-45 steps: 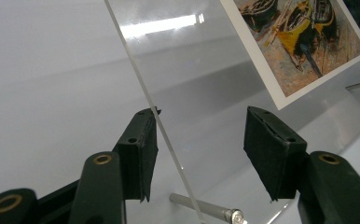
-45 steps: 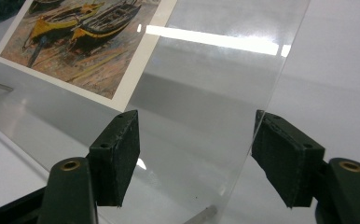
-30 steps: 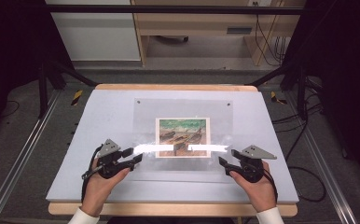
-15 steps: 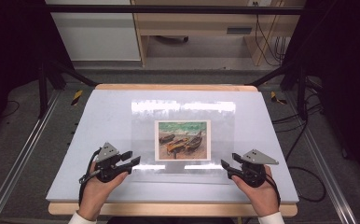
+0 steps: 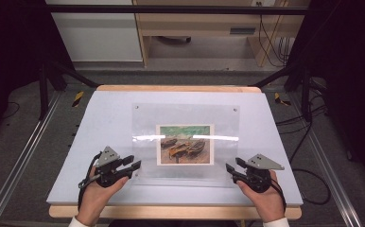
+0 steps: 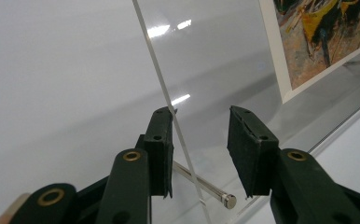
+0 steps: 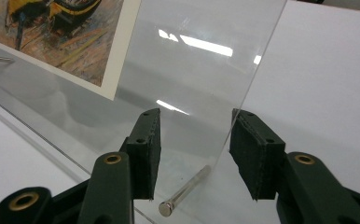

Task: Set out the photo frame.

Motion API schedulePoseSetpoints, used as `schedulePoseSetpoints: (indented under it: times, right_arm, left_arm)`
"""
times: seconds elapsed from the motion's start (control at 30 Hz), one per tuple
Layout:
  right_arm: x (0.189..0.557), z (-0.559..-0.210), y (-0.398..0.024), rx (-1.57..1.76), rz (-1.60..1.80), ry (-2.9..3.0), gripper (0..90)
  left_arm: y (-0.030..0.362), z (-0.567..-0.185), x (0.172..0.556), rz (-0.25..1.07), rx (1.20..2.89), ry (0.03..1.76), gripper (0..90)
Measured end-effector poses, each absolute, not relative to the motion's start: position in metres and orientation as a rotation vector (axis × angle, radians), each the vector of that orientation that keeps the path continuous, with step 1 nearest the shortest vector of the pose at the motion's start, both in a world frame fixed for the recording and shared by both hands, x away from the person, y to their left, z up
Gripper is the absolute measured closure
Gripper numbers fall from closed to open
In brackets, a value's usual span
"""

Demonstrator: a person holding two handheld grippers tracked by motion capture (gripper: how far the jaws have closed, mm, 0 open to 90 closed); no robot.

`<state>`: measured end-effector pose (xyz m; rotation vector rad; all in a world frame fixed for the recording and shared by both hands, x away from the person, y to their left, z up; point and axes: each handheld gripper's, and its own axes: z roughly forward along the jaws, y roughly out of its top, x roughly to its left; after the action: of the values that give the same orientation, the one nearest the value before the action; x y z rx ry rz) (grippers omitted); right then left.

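Clear acrylic sheet point(image 5: 186, 142), flat on white counter point(image 5: 100, 118), over boat print point(image 5: 185, 144). Left gripper point(image 5: 134, 166), right gripper point(image 5: 230, 170): jaws apart, just been closing, each straddling a near-corner edge, pads not pressing.

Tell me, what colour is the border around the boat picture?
White, seen best in the left gripper view on the picture.

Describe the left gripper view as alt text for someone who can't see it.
Two black jaws of the left gripper, which have just been closing, straddle the edge of a clear acrylic sheet lying on a white table. A metal pin lies between the jaws, and a painted print sits under the sheet at upper right.
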<state>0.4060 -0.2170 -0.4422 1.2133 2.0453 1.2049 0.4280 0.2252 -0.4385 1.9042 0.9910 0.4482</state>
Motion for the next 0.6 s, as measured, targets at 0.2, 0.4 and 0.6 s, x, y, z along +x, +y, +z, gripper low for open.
schedulePoseSetpoints:
  times: [0.2,0.4,0.6]
  right_arm:
    - [0.4028,-0.4426,-0.2182,1.211,1.206,2.044,56.8]
    - [0.4000,-0.4431,-0.2190,1.208,1.202,2.044,58.7]
    - [0.3982,-0.4434,-0.2193,1.211,1.204,2.045,59.8]
  left_arm:
    - [0.2257,-0.4386,0.4257,0.449,1.914,0.984,61.7]
    - [0.2265,-0.4390,0.4240,0.448,1.917,0.980,62.8]
    - [0.2263,-0.4393,0.4226,0.449,1.917,0.982,63.5]
